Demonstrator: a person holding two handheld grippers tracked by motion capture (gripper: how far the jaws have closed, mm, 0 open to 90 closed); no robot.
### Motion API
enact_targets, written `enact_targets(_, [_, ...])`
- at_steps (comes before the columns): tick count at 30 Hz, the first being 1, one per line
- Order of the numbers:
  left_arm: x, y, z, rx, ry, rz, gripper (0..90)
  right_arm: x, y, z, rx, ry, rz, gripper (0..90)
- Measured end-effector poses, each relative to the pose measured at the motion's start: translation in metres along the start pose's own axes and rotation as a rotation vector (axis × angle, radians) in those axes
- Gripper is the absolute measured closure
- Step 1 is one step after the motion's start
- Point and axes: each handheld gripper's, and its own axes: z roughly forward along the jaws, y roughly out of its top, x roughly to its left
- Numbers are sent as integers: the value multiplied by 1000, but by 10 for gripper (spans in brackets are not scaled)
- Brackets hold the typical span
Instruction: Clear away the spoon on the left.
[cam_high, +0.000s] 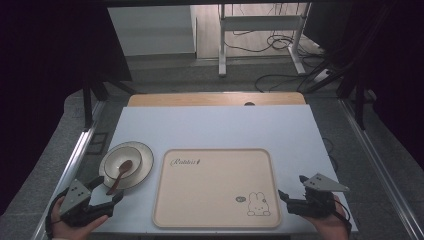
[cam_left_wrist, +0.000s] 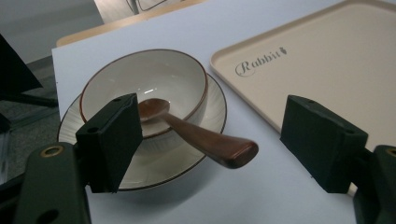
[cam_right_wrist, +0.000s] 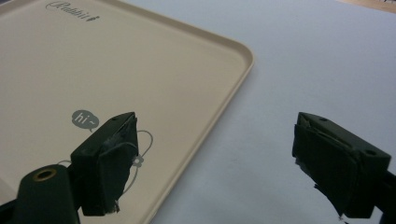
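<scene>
We see a brown spoon (cam_left_wrist: 201, 135) resting in a white bowl (cam_left_wrist: 144, 86) on a ribbed plate (cam_left_wrist: 161, 163), its handle jutting over the rim toward the left gripper (cam_left_wrist: 210, 140), whose jaws stand wide apart, holding nothing. Just beside them lies a beige tray (cam_high: 216, 187) with nothing on it, and the right gripper (cam_right_wrist: 215, 163) hovers released over its near right edge.

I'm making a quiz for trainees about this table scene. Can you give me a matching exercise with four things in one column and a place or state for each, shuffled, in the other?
Column one:
1. spoon
2. bowl
3. tray
4. right gripper

Column two:
A. lies empty in the middle of the table, rabbit drawing in one corner
B. sits on a plate left of the tray
C. open, holding nothing, beside the tray's right edge
D. rests in the bowl, handle sticking out over the rim

Pairs: 1-D, 2-B, 3-A, 4-C
</scene>
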Motion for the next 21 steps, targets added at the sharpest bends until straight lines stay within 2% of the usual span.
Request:
enact_targets(8, [1, -7, 7, 25, 22, 21, 270, 0, 0, 1, 10, -1, -1, 145])
enact_targets(11, [1, -7, 7, 27, 12, 21, 306, 0, 0, 1, 9, -1, 4, 145])
enact_targets(18, [0, -7, 10, 36, 31, 34, 357, -1, 0, 0, 9, -1, 14, 145])
enact_targets(21, [0, -7, 10, 34, 27, 33, 377, -2, 0, 0, 10, -3, 16, 145])
